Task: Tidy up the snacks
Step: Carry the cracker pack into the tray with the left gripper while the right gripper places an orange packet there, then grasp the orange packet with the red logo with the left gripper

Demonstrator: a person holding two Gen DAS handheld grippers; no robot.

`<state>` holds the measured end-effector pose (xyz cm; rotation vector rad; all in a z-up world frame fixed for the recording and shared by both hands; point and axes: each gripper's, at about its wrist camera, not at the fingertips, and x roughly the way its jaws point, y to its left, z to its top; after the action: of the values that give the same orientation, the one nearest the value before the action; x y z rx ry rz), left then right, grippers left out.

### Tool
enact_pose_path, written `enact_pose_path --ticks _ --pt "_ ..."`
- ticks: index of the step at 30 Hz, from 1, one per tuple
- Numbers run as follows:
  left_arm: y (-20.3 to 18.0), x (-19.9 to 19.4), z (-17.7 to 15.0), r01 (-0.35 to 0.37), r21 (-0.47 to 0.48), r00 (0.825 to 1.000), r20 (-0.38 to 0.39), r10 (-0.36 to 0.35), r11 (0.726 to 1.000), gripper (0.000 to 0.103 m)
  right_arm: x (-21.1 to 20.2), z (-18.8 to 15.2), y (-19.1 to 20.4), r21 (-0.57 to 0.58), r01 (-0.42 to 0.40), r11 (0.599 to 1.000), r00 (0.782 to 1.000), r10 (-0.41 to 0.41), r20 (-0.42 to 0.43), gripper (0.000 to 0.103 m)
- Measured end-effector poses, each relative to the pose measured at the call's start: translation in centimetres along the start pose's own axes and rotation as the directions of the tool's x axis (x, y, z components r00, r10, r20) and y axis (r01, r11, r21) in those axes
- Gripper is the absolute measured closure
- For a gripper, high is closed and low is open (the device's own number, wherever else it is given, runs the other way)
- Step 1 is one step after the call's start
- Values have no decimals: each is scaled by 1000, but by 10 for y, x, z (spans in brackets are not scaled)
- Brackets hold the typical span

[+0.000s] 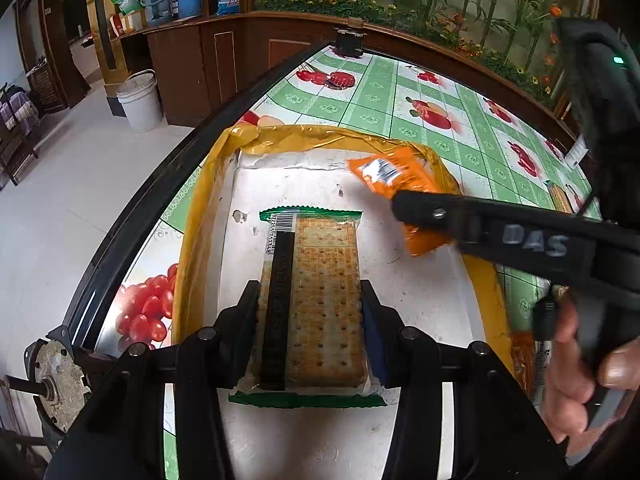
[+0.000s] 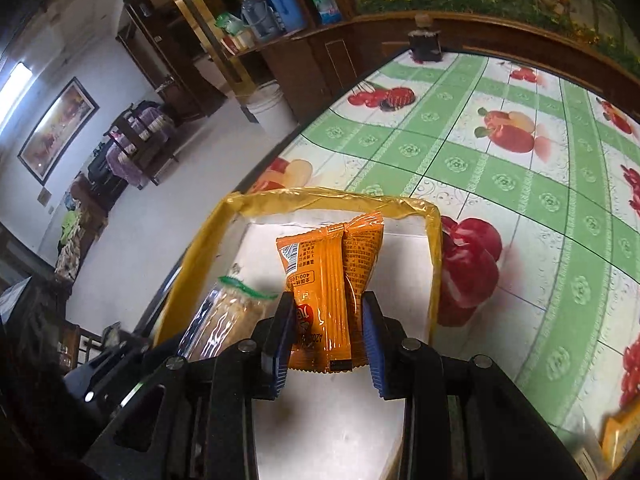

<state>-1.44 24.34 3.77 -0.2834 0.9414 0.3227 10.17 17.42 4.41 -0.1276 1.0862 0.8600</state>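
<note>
The left tongs (image 1: 310, 300) clamp a cracker pack (image 1: 316, 300) over the yellow-rimmed box (image 1: 192, 240) at the bench's left edge, its long axis running toward the far rim. Beyond, the right tongs (image 2: 326, 332) clamp an orange snack packet (image 2: 328, 280), pointing likewise. Neither is released yet; more snacks seemingly wait at the bench's right edge.

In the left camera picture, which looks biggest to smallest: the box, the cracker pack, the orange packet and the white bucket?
1. Box, biggest.
2. Cracker pack, though it sits nearest the camera.
3. Orange packet and bucket look about alike; the bucket stands far off, the packet is partly hidden, so I won't rank them.
</note>
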Motion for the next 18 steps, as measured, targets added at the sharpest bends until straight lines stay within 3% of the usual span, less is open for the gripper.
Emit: enact_pose_path --ticks 11,15,18 --pt "1 4 2 -1 -10 1000 -19 1 1000 57 23 12 -13 40 3 999 999 -2 -32 59" --pt "1 4 2 10 -17 1000 -23 -10 1000 46 20 13 -11 36 -7 999 1000 8 -26 53" --pt "3 -2 1 18 -27 1000 -9 -18 999 46 5 9 -12 32 -21 999 1000 21 -4 53"
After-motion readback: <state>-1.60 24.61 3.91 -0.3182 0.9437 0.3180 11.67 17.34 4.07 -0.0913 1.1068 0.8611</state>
